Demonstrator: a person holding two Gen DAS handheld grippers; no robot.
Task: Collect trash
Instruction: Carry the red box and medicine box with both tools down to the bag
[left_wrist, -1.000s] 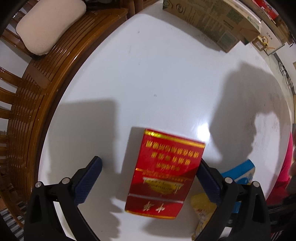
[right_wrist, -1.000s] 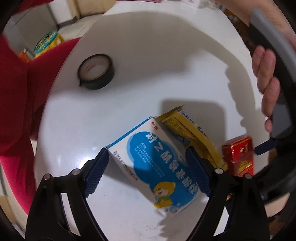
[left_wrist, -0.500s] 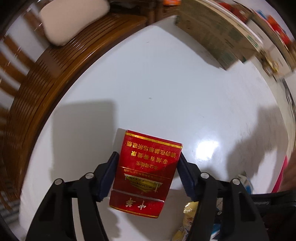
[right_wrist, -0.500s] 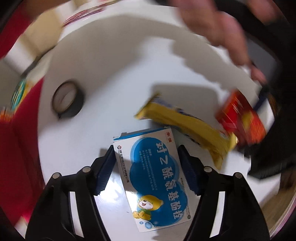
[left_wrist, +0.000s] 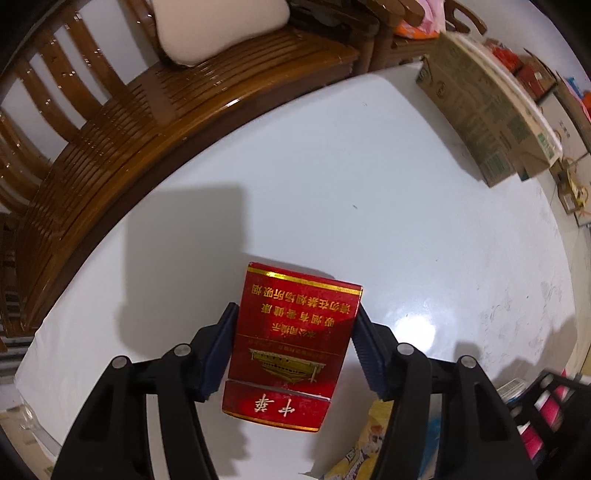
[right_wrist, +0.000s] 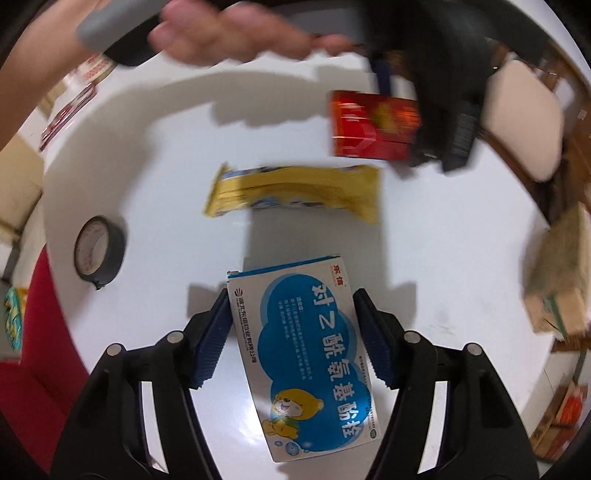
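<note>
Trash is in both grips at once. Left tongs (left_wrist: 293, 347) are clamped across the red cigarette pack (left_wrist: 291, 343), blue pads flat on its two long sides, the pack lifted clear of the white desk (left_wrist: 369, 177) with its shadow falling behind it. Right tongs (right_wrist: 291, 338) bracket the blue-and-white medicine box (right_wrist: 306, 354); their jaws are closing the last bit, the left pad against the box edge and the right pad touching or all but touching near its far corner. A yellow snack wrapper (right_wrist: 295, 192) lies on the desk beyond the box, a roll of dark tape (right_wrist: 99, 251) off to one side, and a cardboard carton (left_wrist: 487, 110) stands at the desk's far rim beside a wooden chair (left_wrist: 110, 122).

Risks, as I judge them: the medicine box sits skewed between the pads, so it could pivot or slip out when raised; the empty-looking pack may crush under a hard squeeze. The two hands are close, so they could knock together.

A second ago both tongs stood wide around items lying flat; since then they have shut down and the red pack has come up.
</note>
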